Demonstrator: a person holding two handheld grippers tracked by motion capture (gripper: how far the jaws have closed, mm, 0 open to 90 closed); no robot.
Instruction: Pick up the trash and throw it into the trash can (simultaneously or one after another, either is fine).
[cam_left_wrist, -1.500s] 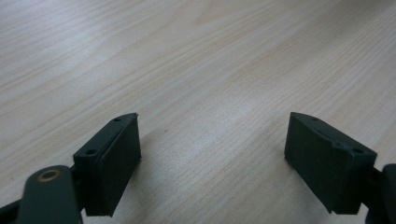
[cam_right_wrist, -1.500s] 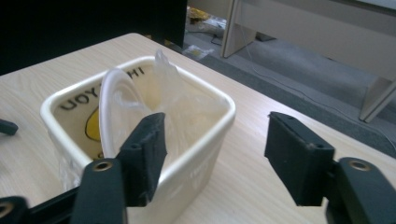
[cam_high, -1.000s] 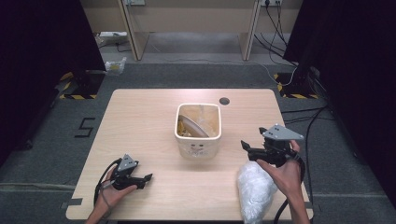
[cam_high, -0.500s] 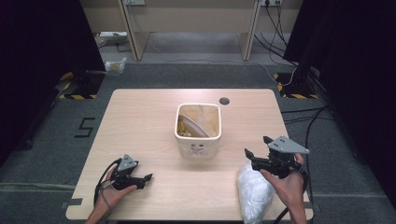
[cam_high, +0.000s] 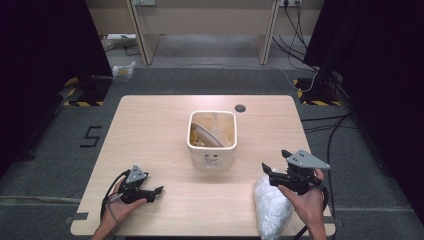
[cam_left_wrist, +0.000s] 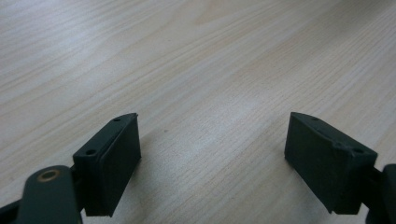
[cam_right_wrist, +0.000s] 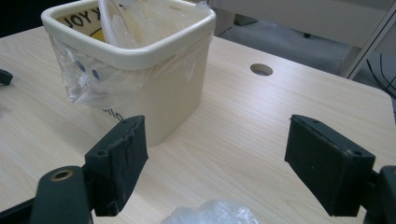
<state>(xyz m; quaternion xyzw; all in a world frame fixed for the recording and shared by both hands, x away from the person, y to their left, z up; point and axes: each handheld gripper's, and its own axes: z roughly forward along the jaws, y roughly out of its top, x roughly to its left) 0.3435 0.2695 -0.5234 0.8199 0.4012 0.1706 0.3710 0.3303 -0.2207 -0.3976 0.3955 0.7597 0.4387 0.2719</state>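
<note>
The table (cam_high: 160, 130) of pale wood carries everything here, and both grippers are at its near edge.

The cream bin (cam_high: 212, 140) stands upright at the table's middle, well ahead of both pairs of fingers and between them. It is lined with a clear plastic liner (cam_right_wrist: 88, 79) that folds over the rim and hangs down the outer wall, and something pale lies inside it. In the right gripper view the bin stands beyond and to the left of the left-hand finger (cam_right_wrist: 122, 158), apart from it.

The crumpled clear plastic bag (cam_high: 272, 205) lies on the table at the near right corner, directly under and just behind the right gripper (cam_high: 278, 161). In the right gripper view its top edge shows low between the two fingers, below them; whether it touches them cannot be told.

The right gripper is held above the table in the person's right hand (cam_high: 306, 202), fingers spread wide with nothing between them, aimed towards the bin.

The left gripper (cam_high: 156, 191) lies low over the table near the left corner, held in the left hand (cam_high: 120, 202). Its fingers (cam_left_wrist: 114, 158) are wide apart with only bare wood between them.

A small round hole (cam_high: 240, 108) in the table lies beyond the bin, far ahead of the right fingers.
</note>
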